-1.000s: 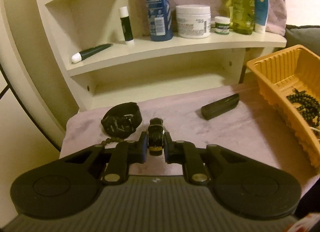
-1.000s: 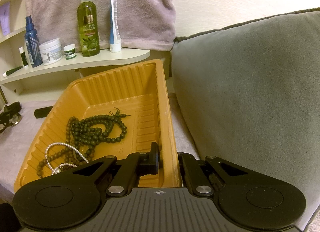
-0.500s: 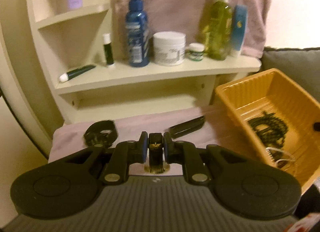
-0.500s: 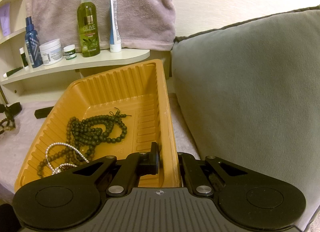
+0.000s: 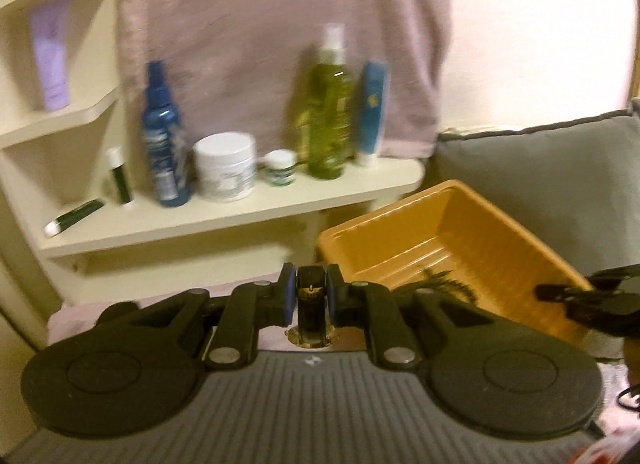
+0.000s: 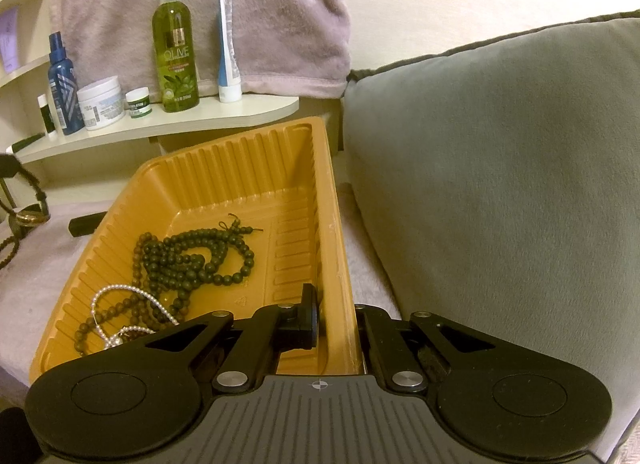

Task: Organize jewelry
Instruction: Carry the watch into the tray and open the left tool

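A grey cushion [image 6: 500, 184] stands right of the orange tray [image 6: 256, 168]. Dark beads [image 6: 192, 256] and a pearl strand [image 6: 120, 296] lie inside the tray. The right gripper [image 6: 336, 320] pinches the tray's right wall. Left of the tray, the left gripper [image 5: 309, 296] pinches a watch [image 5: 311, 304] aloft.

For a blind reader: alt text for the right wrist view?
The right hand-held gripper clamps the near wall of an orange tray holding dark beads and a pearl strand. Bottles line a shelf behind; a grey cushion fills the right.
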### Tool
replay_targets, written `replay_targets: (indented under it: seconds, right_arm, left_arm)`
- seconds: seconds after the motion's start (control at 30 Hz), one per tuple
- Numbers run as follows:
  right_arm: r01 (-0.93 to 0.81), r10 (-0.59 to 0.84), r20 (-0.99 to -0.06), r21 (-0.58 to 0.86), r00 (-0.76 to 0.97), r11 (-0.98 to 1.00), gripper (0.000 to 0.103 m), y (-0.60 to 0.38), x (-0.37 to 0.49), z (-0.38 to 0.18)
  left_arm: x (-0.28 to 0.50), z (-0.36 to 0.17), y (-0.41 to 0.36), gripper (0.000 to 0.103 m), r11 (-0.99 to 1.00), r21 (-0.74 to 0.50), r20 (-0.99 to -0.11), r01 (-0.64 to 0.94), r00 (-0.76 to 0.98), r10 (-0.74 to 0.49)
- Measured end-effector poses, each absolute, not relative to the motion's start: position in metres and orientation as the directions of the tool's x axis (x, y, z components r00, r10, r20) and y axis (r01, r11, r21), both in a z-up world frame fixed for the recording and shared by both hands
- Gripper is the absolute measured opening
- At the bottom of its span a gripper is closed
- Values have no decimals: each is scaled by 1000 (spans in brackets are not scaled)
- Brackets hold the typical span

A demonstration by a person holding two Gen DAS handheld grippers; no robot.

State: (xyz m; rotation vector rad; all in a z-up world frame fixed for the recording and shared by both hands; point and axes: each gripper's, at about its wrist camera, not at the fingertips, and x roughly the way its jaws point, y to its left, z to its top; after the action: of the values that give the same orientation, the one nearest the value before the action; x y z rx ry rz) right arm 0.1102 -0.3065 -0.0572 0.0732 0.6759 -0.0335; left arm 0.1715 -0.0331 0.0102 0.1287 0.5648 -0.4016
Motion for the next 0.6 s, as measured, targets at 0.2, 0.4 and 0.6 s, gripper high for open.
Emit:
replay_targets:
  seconds: [0.2,0.4,0.6]
  right_arm:
    - [54,-6,-626,58,780,997,4,-307,110,-57]
    - [56,-5,-627,62,779,997,4,-307,110,-57]
    - [56,-3,-628,64,778,996,4,-307,110,-58]
  left_arm:
    - [167,17,-64,14,882,11,-541,470,745,-390]
    - [165,12,-91,14,864,14,-559,504,720,-411]
    - [167,-2,-113,14,853,7,-598,522,686,-414]
